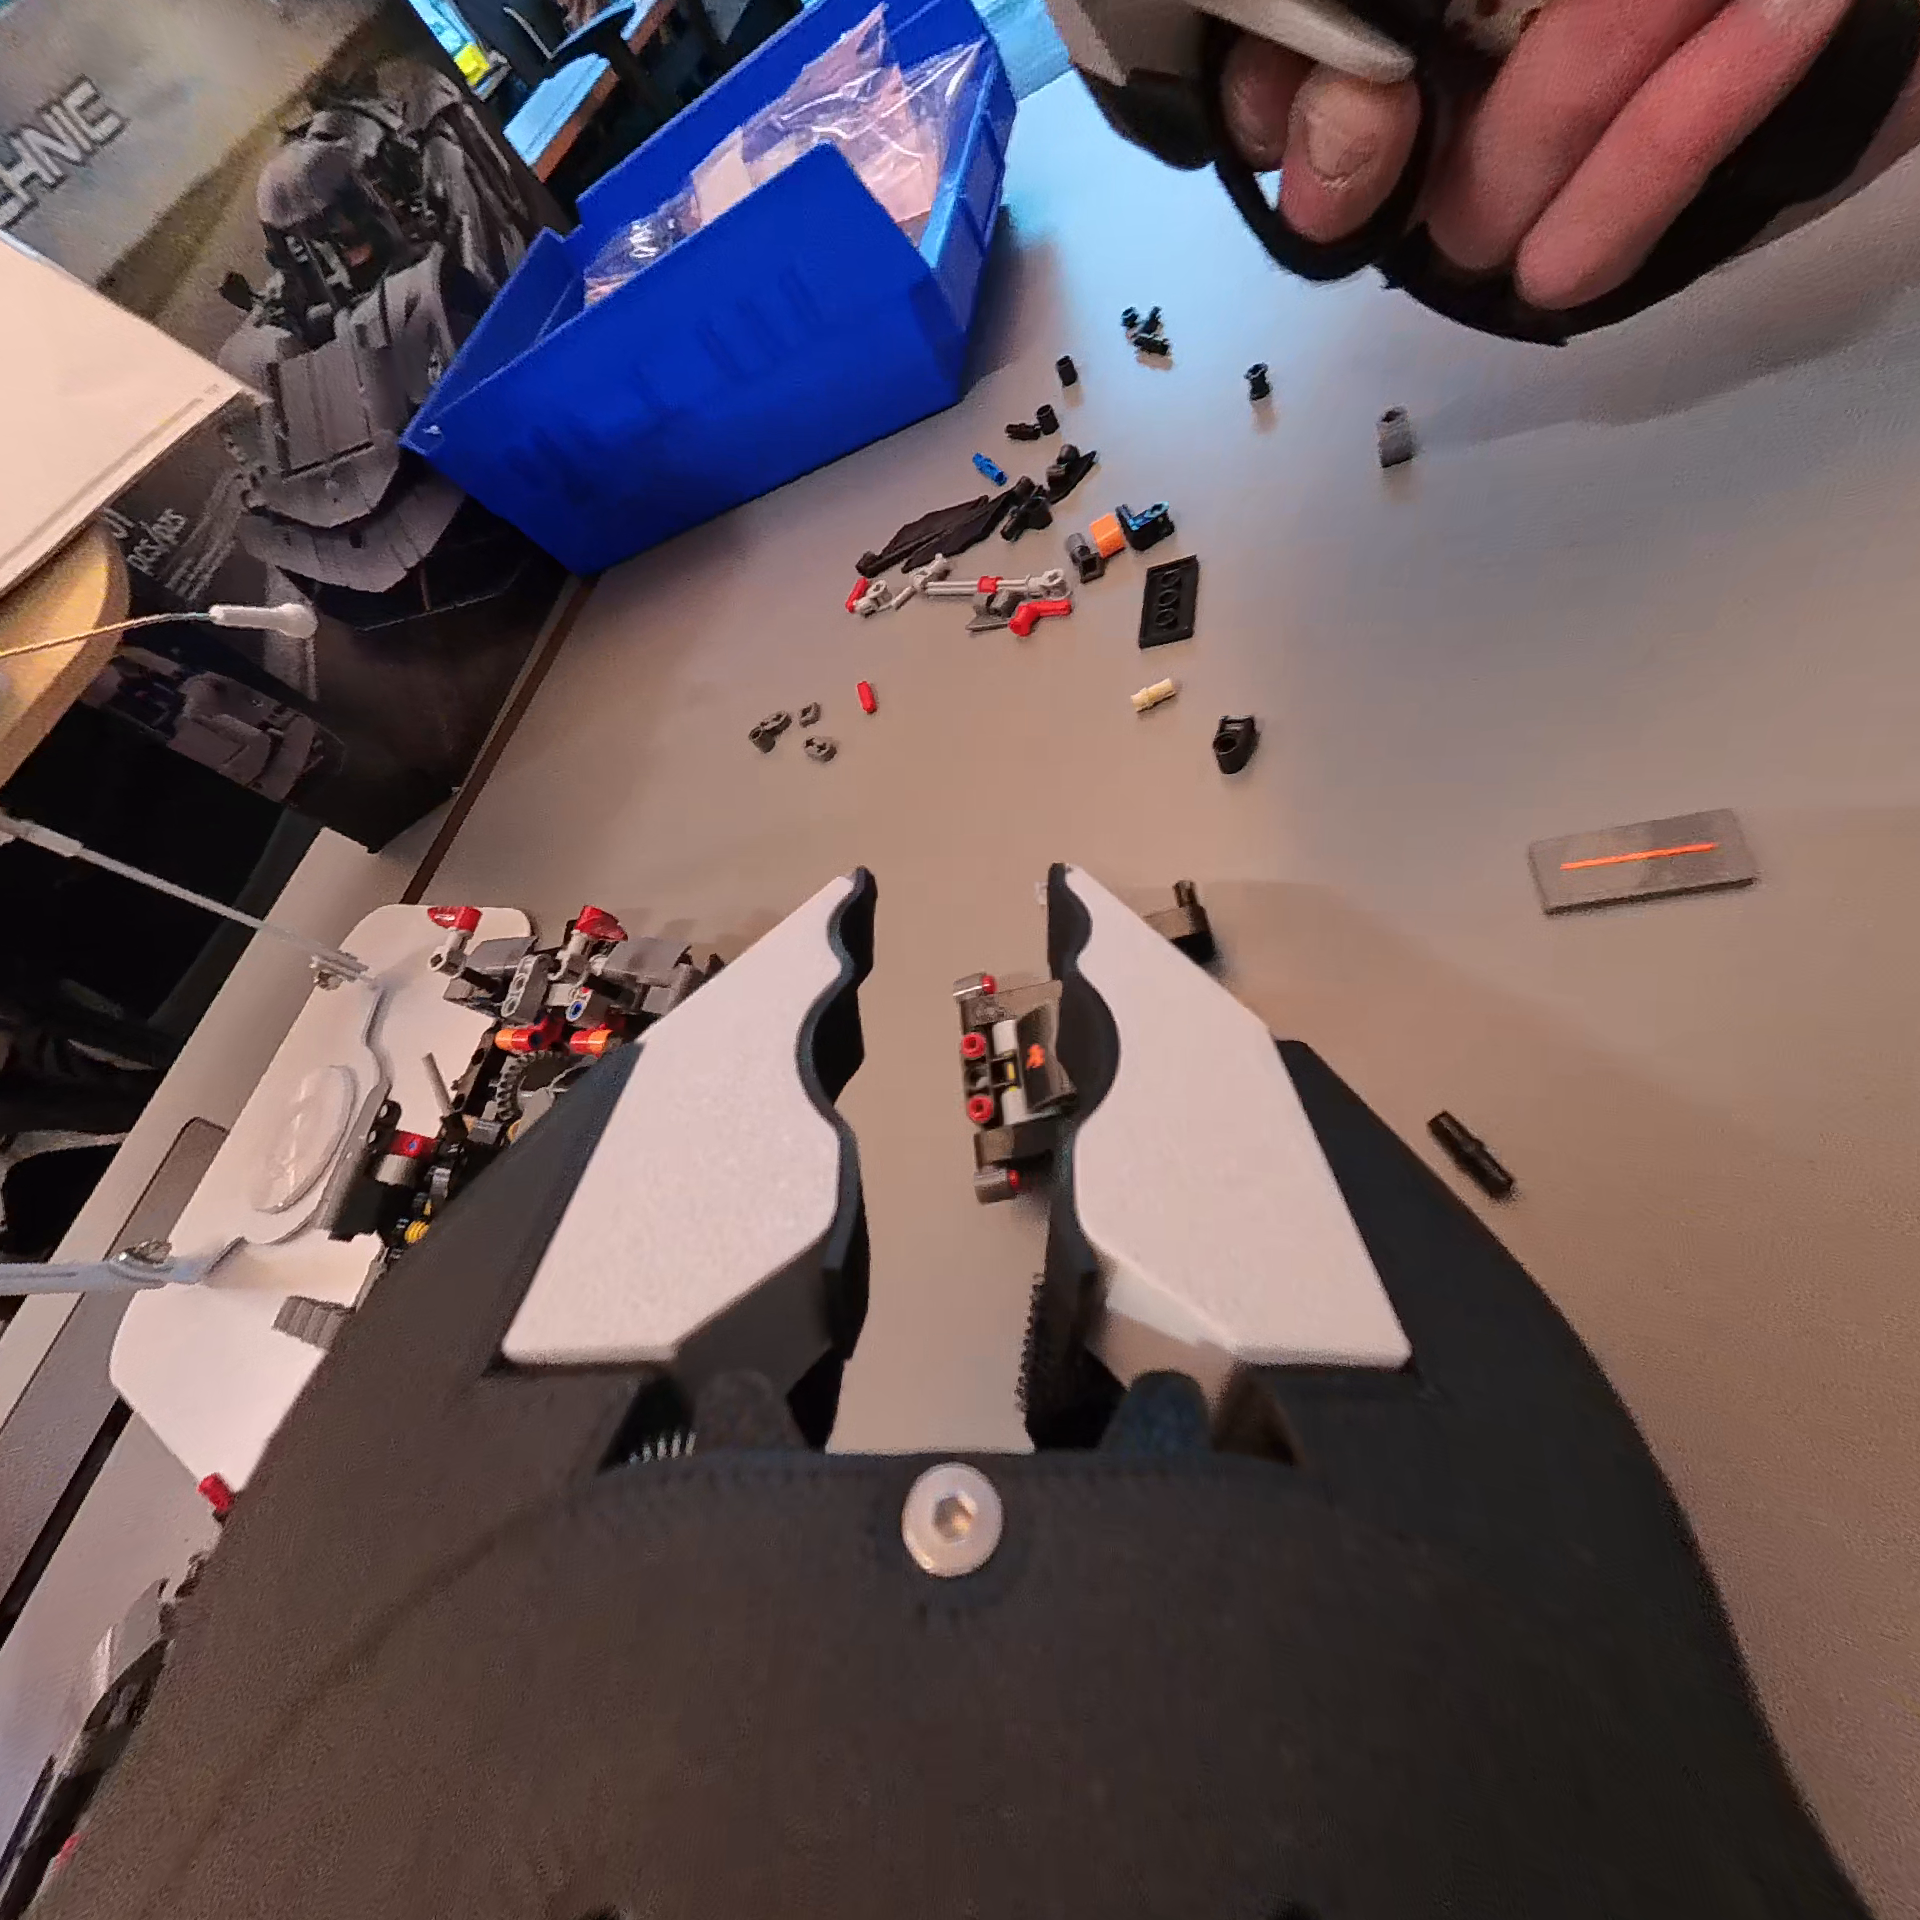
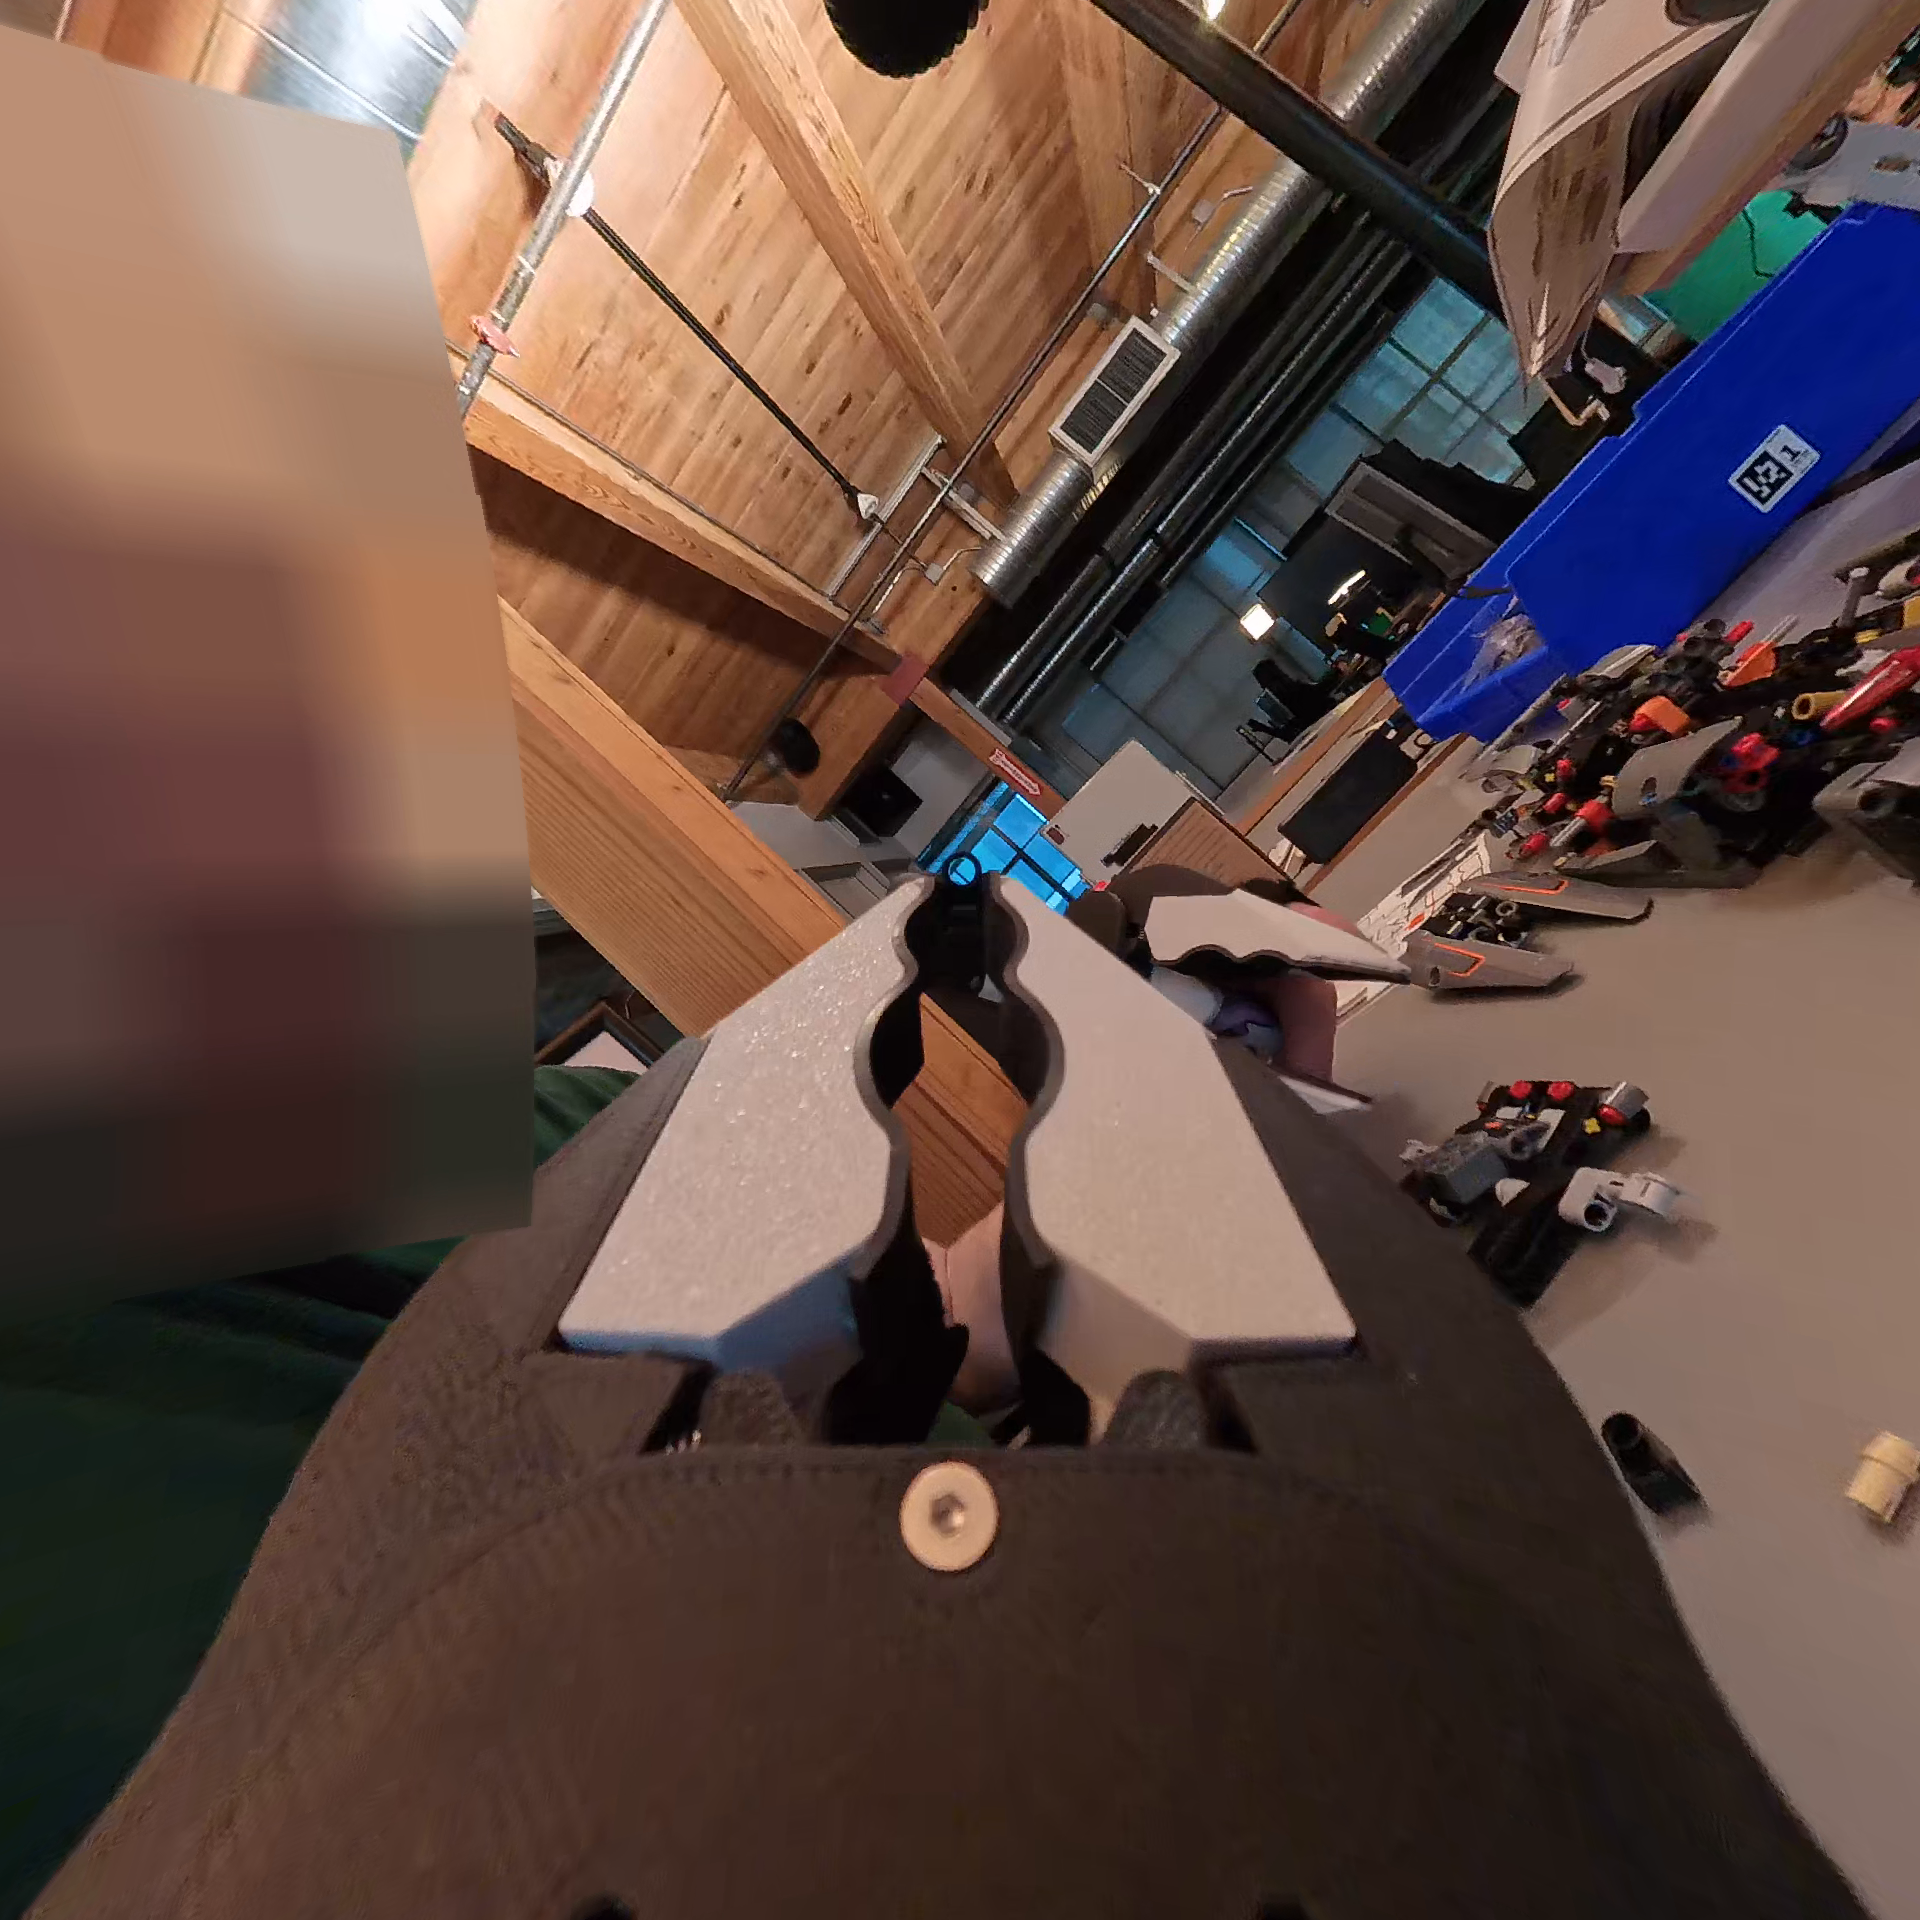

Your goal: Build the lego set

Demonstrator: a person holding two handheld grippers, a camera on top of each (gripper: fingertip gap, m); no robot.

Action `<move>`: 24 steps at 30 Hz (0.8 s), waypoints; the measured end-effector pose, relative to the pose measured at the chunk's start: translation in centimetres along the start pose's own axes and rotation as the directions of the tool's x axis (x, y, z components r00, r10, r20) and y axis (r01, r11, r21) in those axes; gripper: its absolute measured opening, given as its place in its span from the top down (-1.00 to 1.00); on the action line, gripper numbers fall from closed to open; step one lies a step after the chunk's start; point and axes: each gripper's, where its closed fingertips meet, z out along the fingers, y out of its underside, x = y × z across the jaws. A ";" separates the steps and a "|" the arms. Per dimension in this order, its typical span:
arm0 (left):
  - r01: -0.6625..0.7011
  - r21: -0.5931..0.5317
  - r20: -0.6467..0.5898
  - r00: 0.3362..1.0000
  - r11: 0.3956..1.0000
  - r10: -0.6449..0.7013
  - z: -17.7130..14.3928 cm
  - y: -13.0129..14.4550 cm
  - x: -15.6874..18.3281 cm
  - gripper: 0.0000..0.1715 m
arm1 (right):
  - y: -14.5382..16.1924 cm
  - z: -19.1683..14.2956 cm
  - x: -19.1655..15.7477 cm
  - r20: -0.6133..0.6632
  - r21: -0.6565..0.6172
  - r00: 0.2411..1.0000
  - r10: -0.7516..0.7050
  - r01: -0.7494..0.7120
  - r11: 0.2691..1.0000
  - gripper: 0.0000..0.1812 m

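The left tool [image 1: 961, 894] stands spread over a small brick assembly [image 1: 1013, 1075] with bare surface [image 1: 1455, 644] ahead of its tips. A larger half-built model [image 1: 520, 1029] crowds its left side. Farther ahead, loose pieces [image 1: 997, 561] and a blue bin [image 1: 727, 353] block the way, and a hand [image 1: 1558, 135] hangs above.

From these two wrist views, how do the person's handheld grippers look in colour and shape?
Both look alike. The left gripper and right gripper each have a broad, rough-textured black body with a silver screw at its centre. Two flat, light grey fingers taper forward, and their dark inner edges are wavy. A green sleeve shows beside the right gripper.
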 end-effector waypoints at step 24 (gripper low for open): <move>-0.087 -0.067 -0.190 0.979 0.994 0.073 1.1 0.7 4.5 0.62 | 12.6 -5.5 10.5 -0.560 -0.710 0.740 -0.372 -0.198 0.675 0.91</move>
